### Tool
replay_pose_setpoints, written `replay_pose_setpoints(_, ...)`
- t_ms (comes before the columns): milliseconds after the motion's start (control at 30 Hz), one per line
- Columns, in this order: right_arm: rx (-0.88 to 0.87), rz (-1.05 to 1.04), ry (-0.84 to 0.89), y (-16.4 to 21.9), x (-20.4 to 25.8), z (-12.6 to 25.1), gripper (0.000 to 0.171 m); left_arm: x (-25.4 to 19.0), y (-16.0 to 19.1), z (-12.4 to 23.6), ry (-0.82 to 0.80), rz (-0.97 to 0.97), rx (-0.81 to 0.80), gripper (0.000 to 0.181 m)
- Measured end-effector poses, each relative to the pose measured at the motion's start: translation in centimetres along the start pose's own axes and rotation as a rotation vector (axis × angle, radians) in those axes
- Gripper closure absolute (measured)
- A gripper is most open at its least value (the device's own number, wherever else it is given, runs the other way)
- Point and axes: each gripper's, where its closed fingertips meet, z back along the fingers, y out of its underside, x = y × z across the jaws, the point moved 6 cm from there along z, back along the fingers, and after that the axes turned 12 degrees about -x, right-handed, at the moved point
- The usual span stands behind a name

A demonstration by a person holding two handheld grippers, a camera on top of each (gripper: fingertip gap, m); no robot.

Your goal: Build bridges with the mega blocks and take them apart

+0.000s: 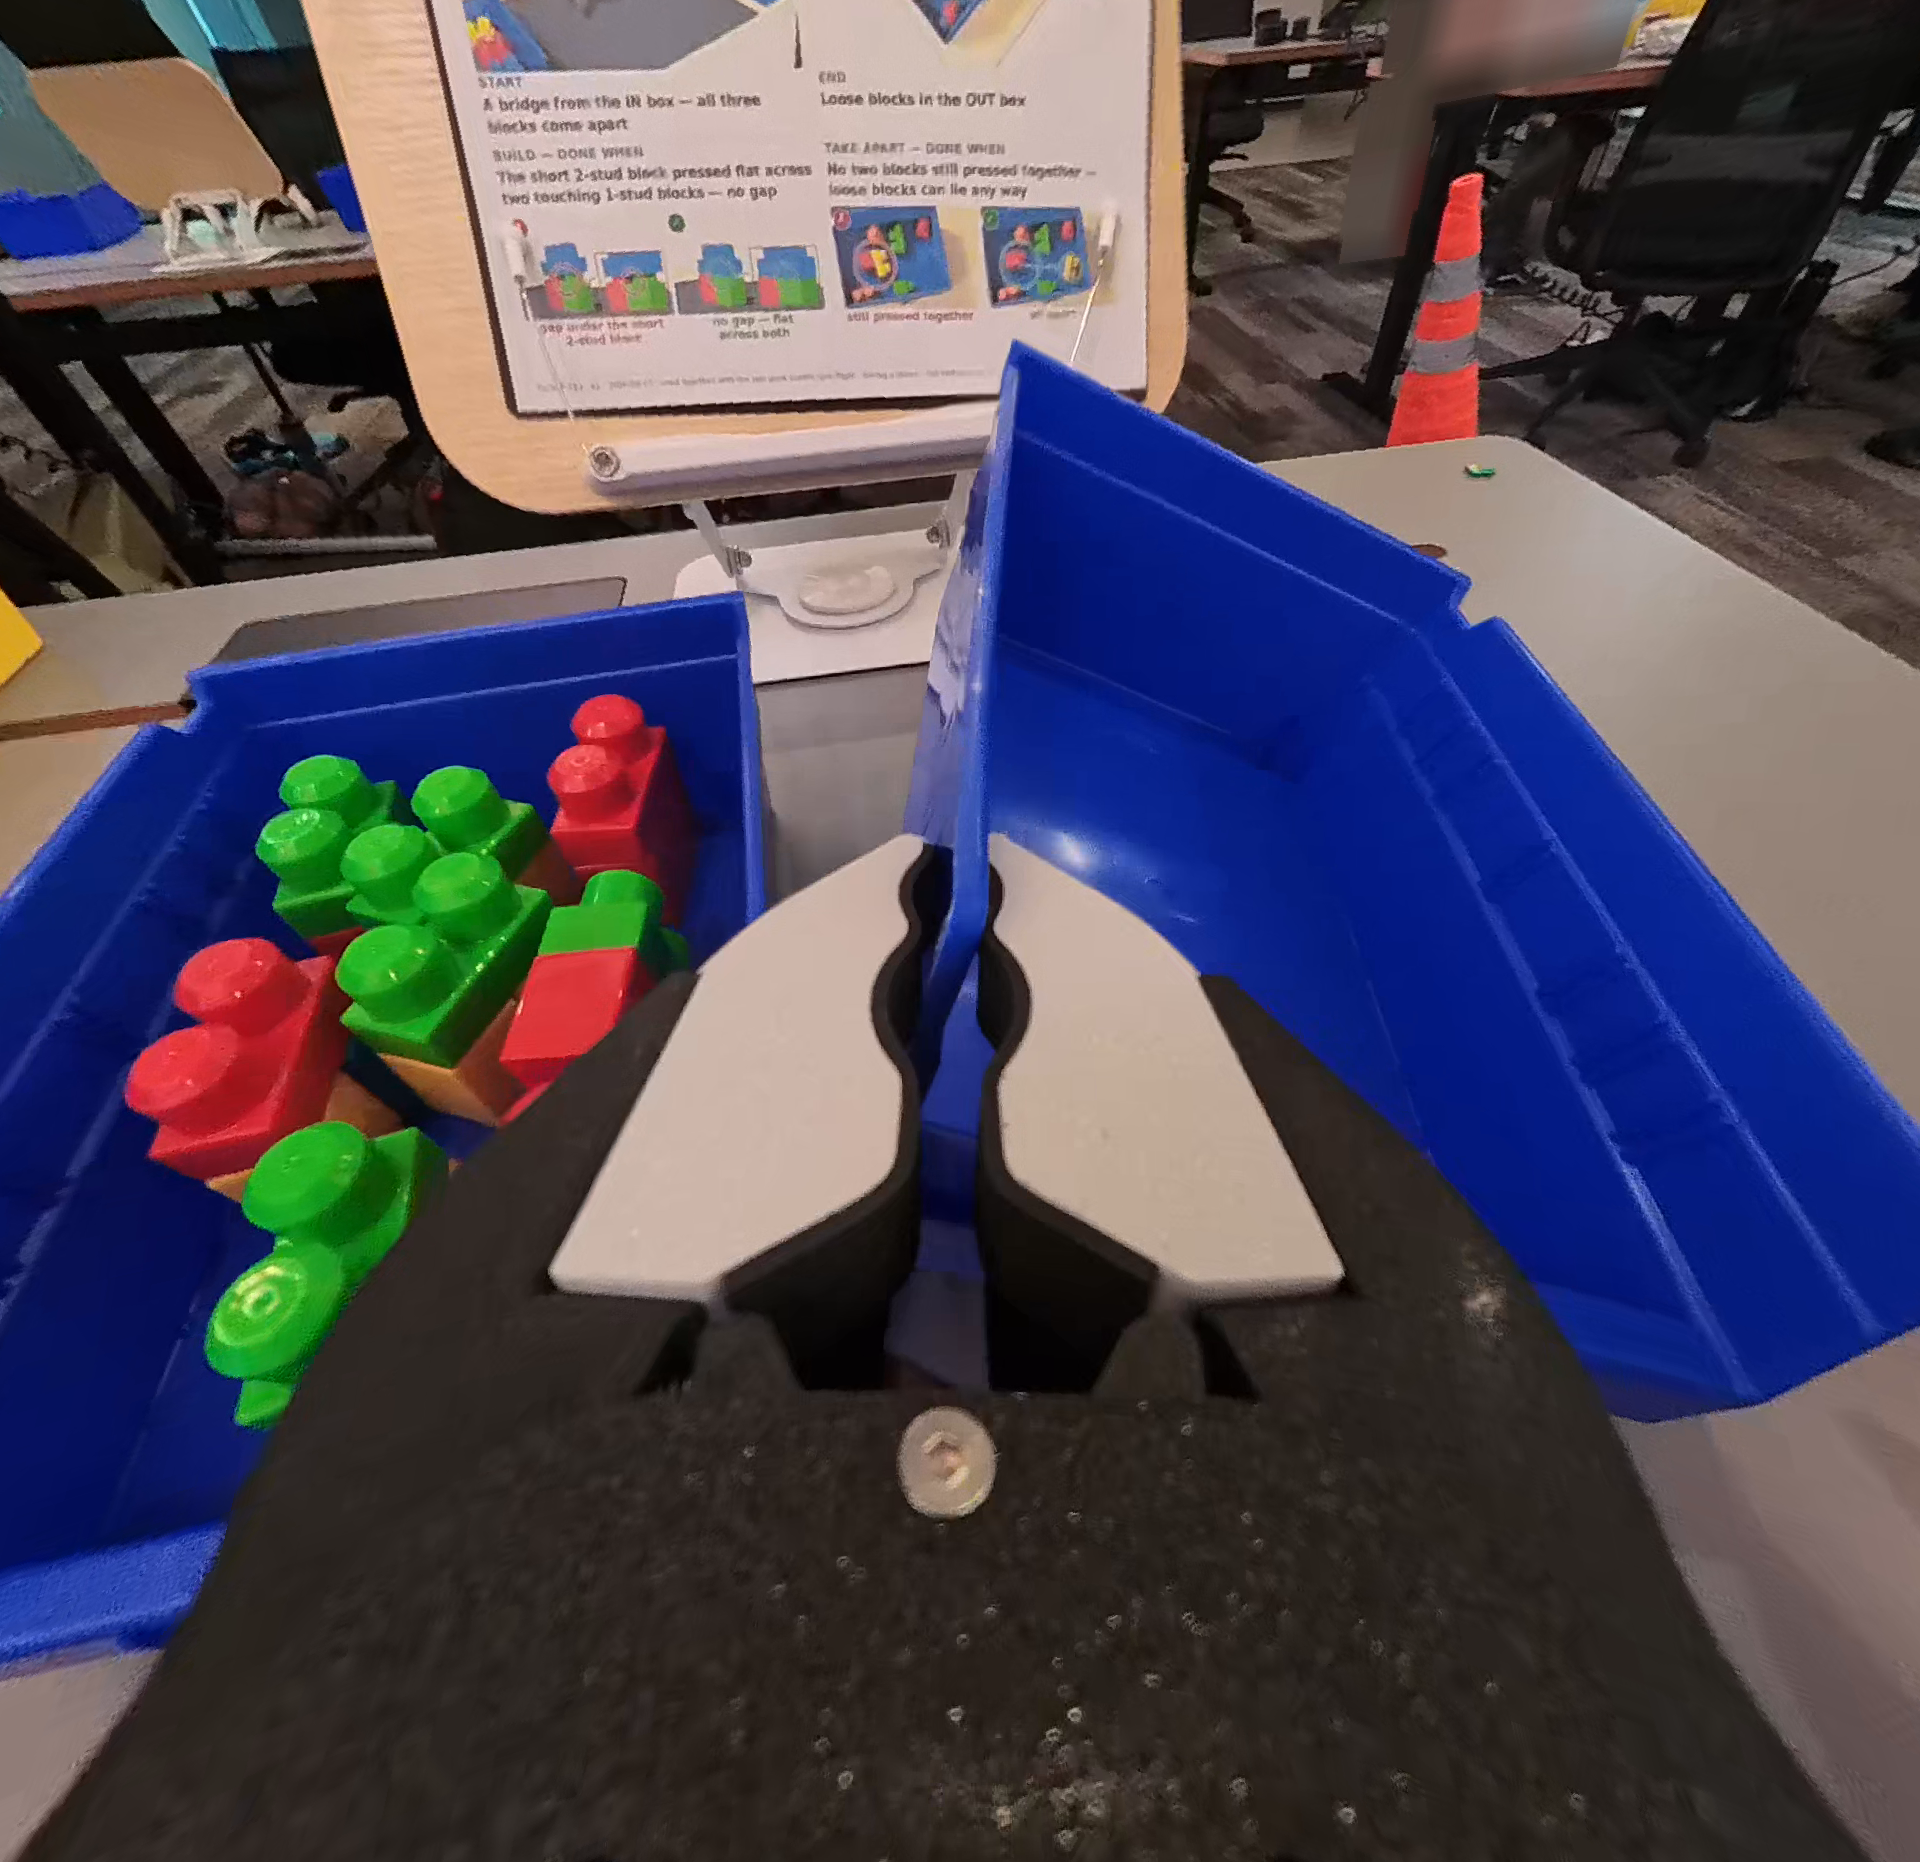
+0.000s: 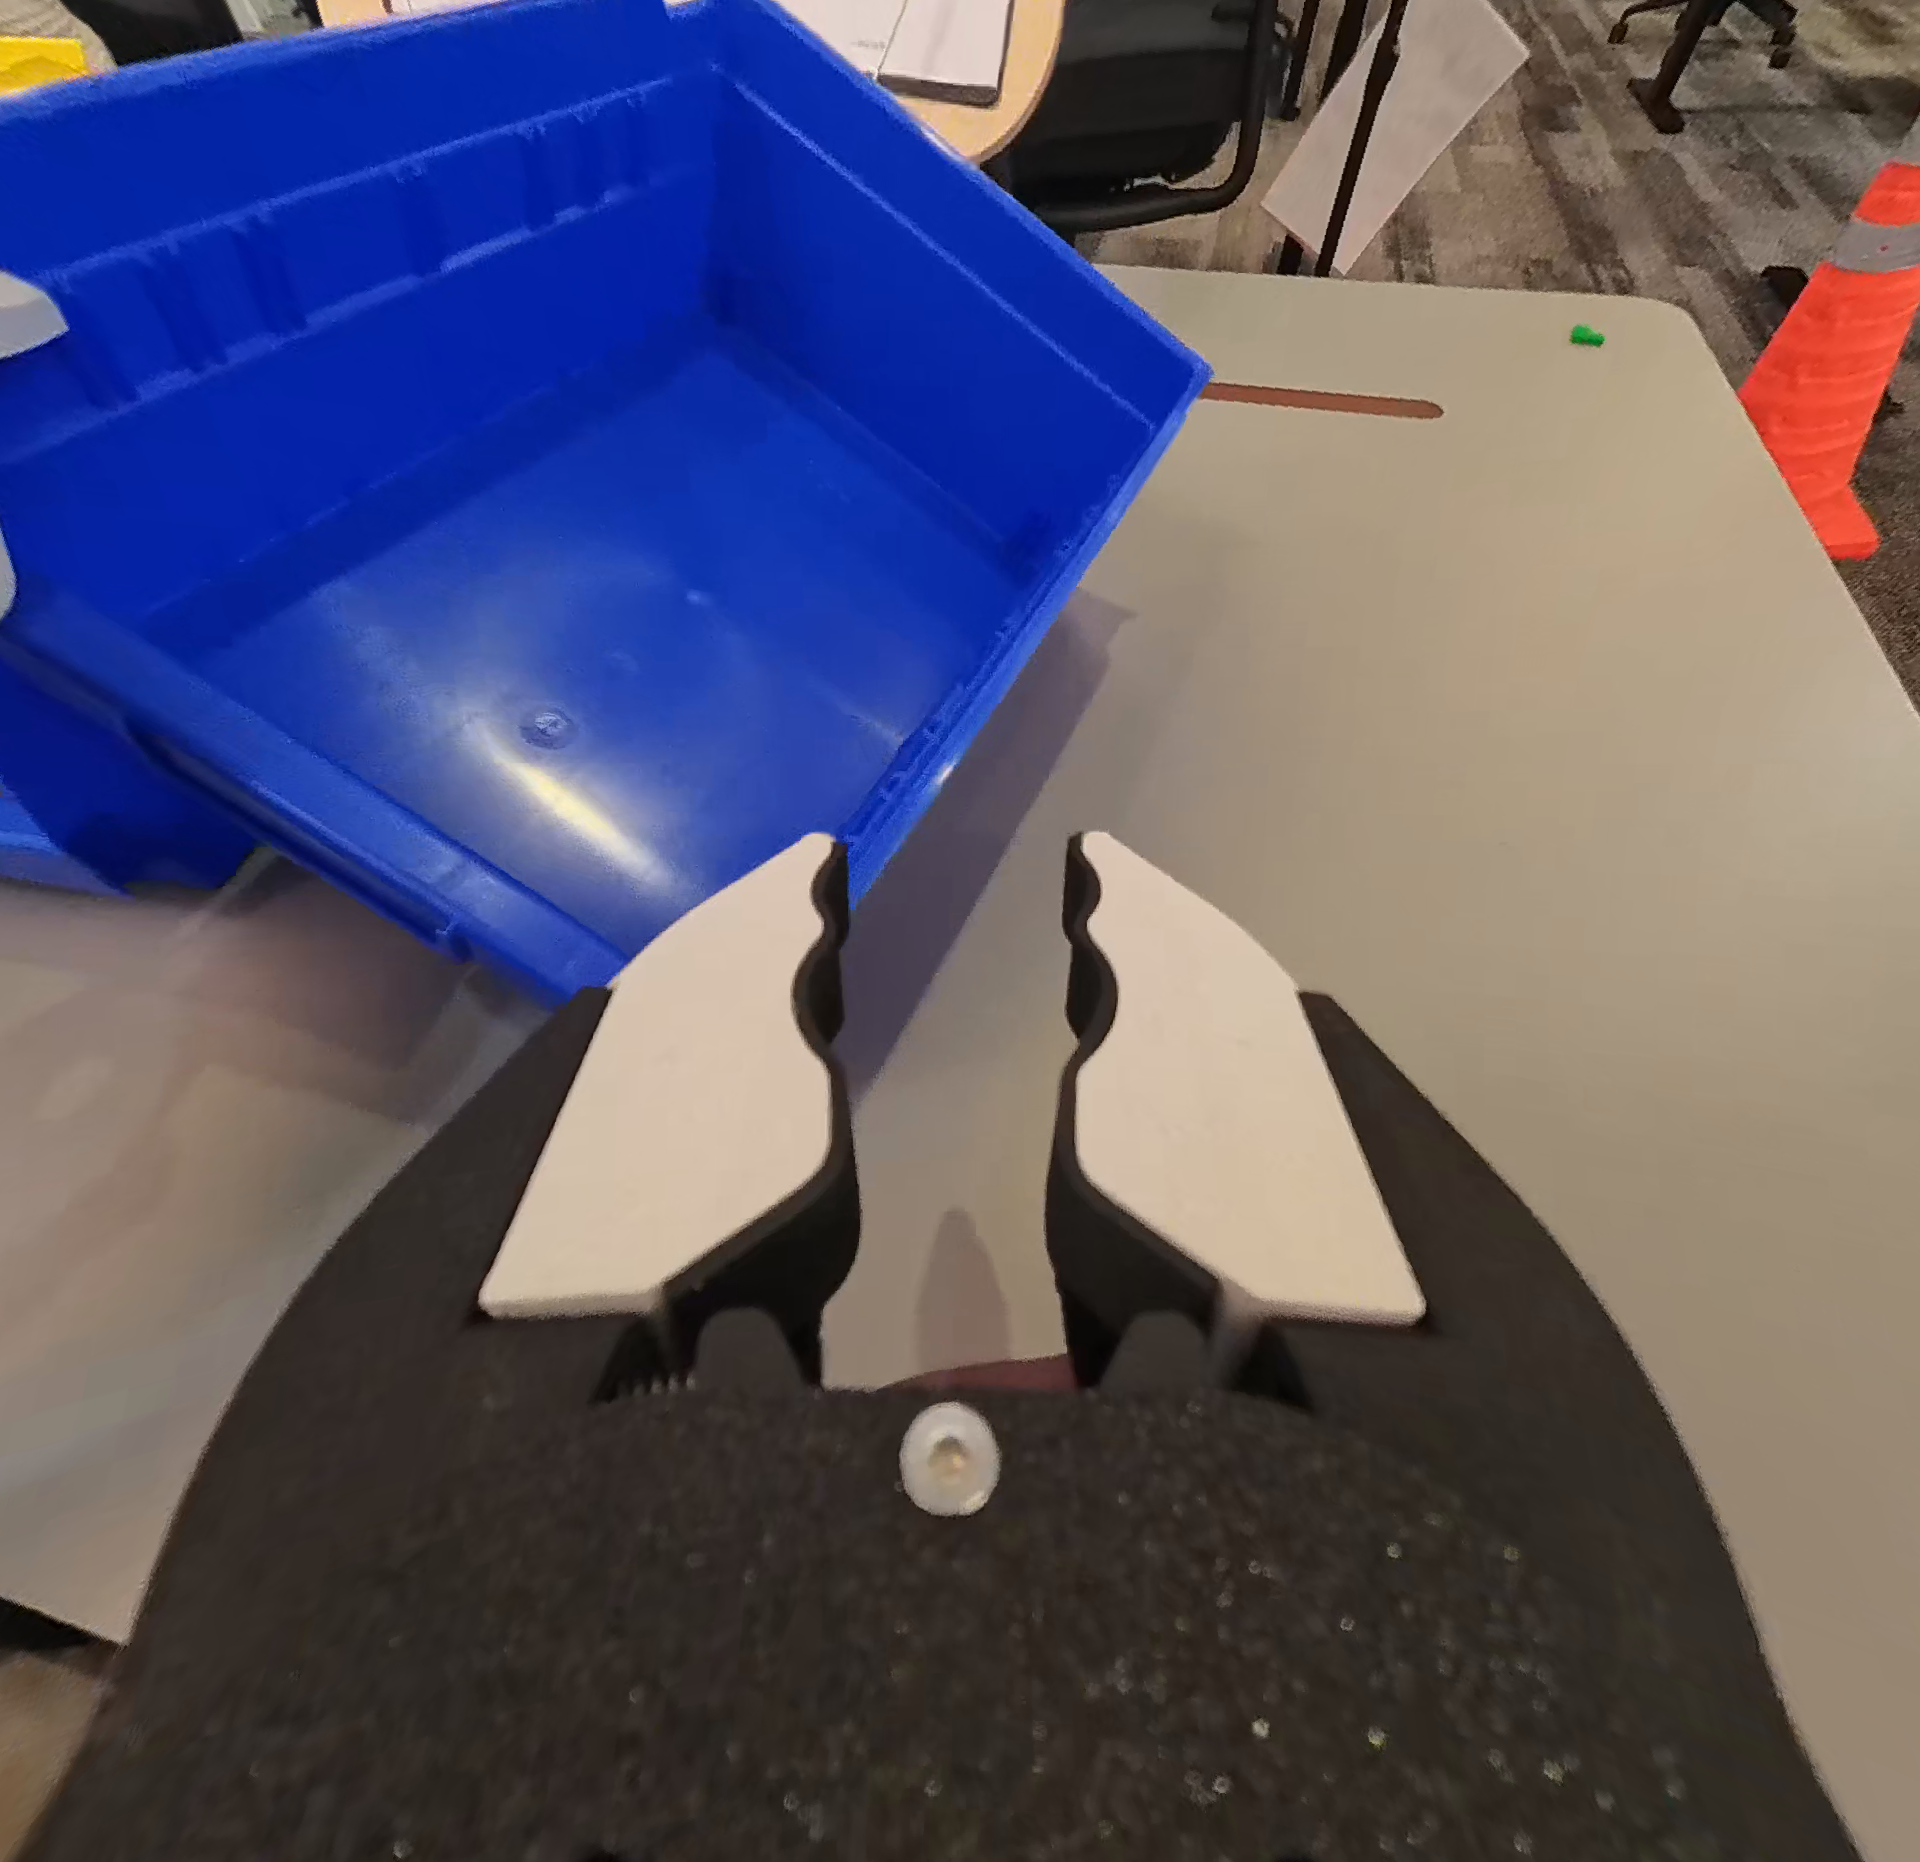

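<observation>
My left gripper (image 1: 958, 877) is shut on the left side wall of an empty blue bin (image 1: 1299, 877) and holds that bin tilted, its left side raised. The same bin (image 2: 582, 565) shows empty and tilted in the right wrist view, with a grey fingertip (image 2: 26, 321) of the left gripper at its left edge. A second blue bin (image 1: 125, 981) to the left holds several built bridges of red, green and orange mega blocks (image 1: 436, 971). My right gripper (image 2: 956, 867) is open and empty over the grey table (image 2: 1455, 773), just by the tilted bin's near right corner.
An instruction board (image 1: 790, 181) on a white stand stands behind the bins. An orange traffic cone (image 2: 1839, 378) stands on the floor off the table's right edge. A small green piece (image 2: 1587, 336) lies at the far right of the table. Chairs and desks stand beyond. Some 20 cm of space lies between my two pairs of fingers.
</observation>
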Motion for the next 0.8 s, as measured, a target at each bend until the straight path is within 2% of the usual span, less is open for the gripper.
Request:
replay_pose_setpoints(333,0.015,-0.023,-0.025,1.0,-0.1,-0.2,0.124,0.5,3.2,0.8,-0.06,0.103,0.018,0.177)
replay_pose_setpoints(500,0.011,-0.02,-0.03,0.9,0.2,-0.2,0.123,0.8,3.8,1.1,-0.092,0.075,-0.006,0.176)
replay_pose_setpoints(600,-0.004,-0.029,-0.037,0.6,0.5,-0.1,0.117,0.9,3.2,1.6,-0.092,0.061,-0.061,0.166)
replay_pose_setpoints(667,-0.004,-0.015,-0.028,0.6,0.8,-0.1,0.117,0.8,2.6,2.1,-0.069,0.035,-0.081,0.15)
replay_pose_setpoints(800,-0.016,-0.006,-0.022,0.3,1.7,0.3,0.117,2.7,1.1,4.5,-0.027,0.001,-0.131,0.145)
